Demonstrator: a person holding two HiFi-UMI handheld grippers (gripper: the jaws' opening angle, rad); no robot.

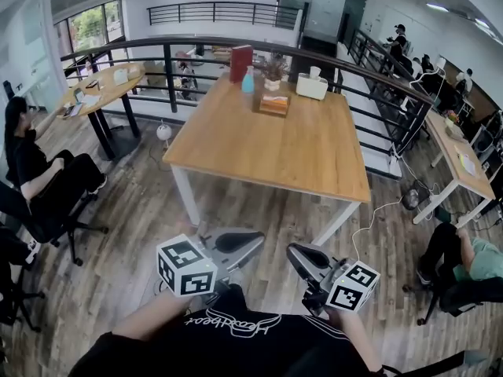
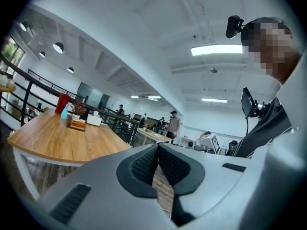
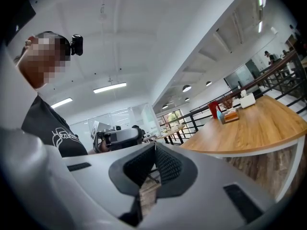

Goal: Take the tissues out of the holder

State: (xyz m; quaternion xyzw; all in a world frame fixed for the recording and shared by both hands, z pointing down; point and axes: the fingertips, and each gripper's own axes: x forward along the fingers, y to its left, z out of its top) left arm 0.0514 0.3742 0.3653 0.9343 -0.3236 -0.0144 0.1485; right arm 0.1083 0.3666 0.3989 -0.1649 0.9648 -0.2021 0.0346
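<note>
The white tissue holder (image 1: 312, 88) I am after stands upright at the far end of the wooden table (image 1: 299, 151), close to the black railing (image 1: 369, 75) and just right of a small potted plant (image 1: 273, 71). It is a low, rounded box. A tuft of white tissues (image 1: 315, 71) sticks up from its top. In both gripper views it shows only as a small pale block, well away.

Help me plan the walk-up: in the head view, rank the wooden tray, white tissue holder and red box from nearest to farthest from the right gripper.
From the right gripper:
1. wooden tray, mid-table, in the far half.
2. white tissue holder, behind it, to the right.
3. red box, far edge, to the left.
</note>
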